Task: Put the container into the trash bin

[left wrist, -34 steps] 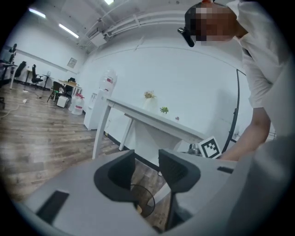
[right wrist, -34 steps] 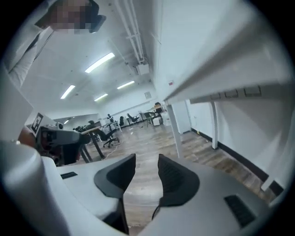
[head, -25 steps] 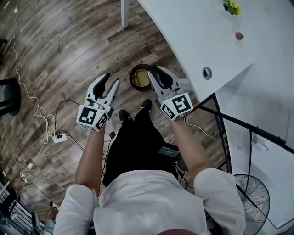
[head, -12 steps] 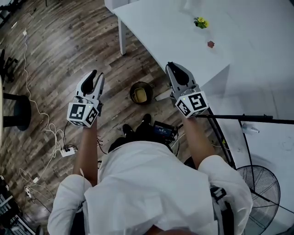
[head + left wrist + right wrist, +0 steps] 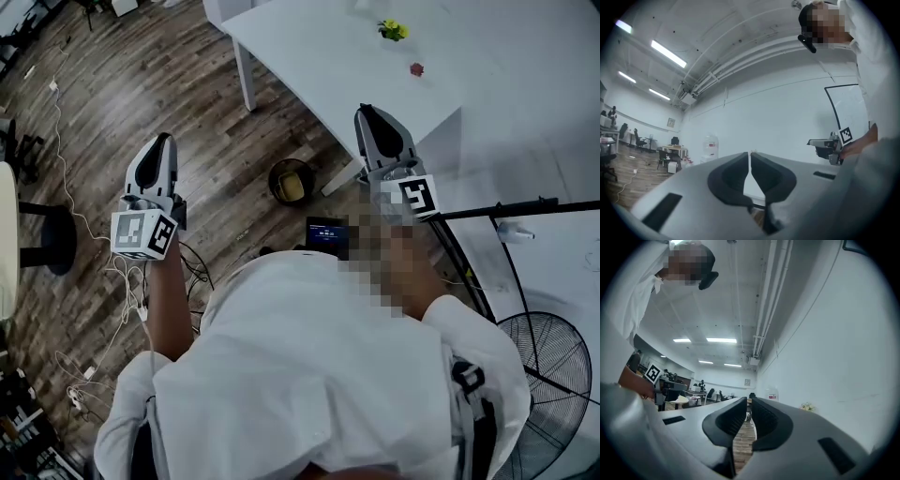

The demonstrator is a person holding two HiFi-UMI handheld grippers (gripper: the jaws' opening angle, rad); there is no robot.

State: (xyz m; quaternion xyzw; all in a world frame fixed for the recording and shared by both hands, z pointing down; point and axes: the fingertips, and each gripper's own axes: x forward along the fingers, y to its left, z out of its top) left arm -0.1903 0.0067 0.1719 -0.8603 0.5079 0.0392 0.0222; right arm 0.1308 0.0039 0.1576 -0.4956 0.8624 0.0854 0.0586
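Risen: L gripper (image 5: pixel 164 140) shut, R gripper (image 5: pixel 367 111) closing empty; 1 container (image 5: pixel 293 188) in bin (image 5: pixel 272 178).

On the floor (image 5: pixel 197 94), just off the near edge of the table (image 5: pixel 328 56): trash bin (image 5: pixel 273 176), container (image 5: pixel 294 188) inside it. On the table, flowers (image 5: pixel 393 30) towards the far side, a small scrap (image 5: pixel 416 68) near them. Far left, stool (image 5: pixel 47 239), cables (image 5: pixel 127 281) beside it. Lower right, fan (image 5: pixel 548 366), well apart from the bin.
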